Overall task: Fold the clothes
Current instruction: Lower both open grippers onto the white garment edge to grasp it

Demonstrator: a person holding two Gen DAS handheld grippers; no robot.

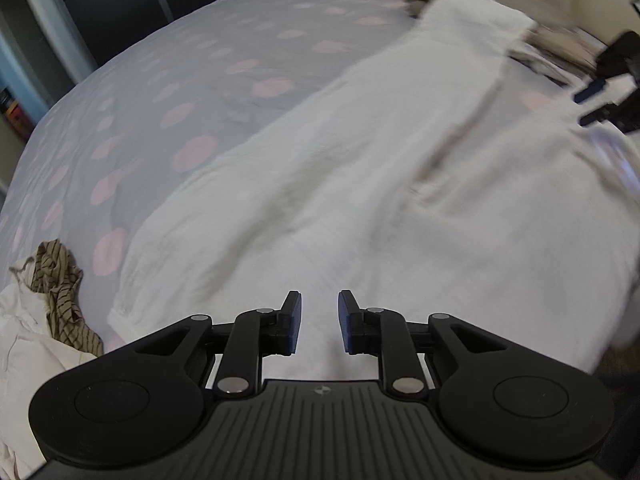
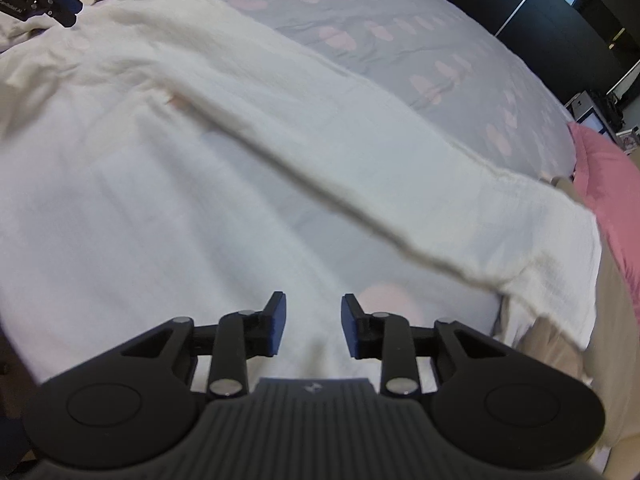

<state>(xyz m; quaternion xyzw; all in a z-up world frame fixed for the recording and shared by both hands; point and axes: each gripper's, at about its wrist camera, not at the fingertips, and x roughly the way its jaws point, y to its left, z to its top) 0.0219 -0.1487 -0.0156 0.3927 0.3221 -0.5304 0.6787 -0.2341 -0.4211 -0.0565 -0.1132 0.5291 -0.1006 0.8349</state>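
A large white garment (image 1: 380, 168) lies spread on the bed, with a fold ridge running along it; it also fills the right wrist view (image 2: 200, 160). My left gripper (image 1: 319, 322) is open and empty, just above the garment's near part. My right gripper (image 2: 313, 326) is open and empty above the cloth near its lower edge. The right gripper shows at the right edge of the left wrist view (image 1: 600, 100). The left gripper shows at the top left of the right wrist view (image 2: 56, 0).
The bed sheet (image 1: 180, 92) is grey with pink spots. A crumpled pile with a brown striped cloth (image 1: 60, 288) and white fabric lies at the left. A pink pillow (image 2: 612, 200) lies at the bed's end. Dark furniture stands beyond the bed.
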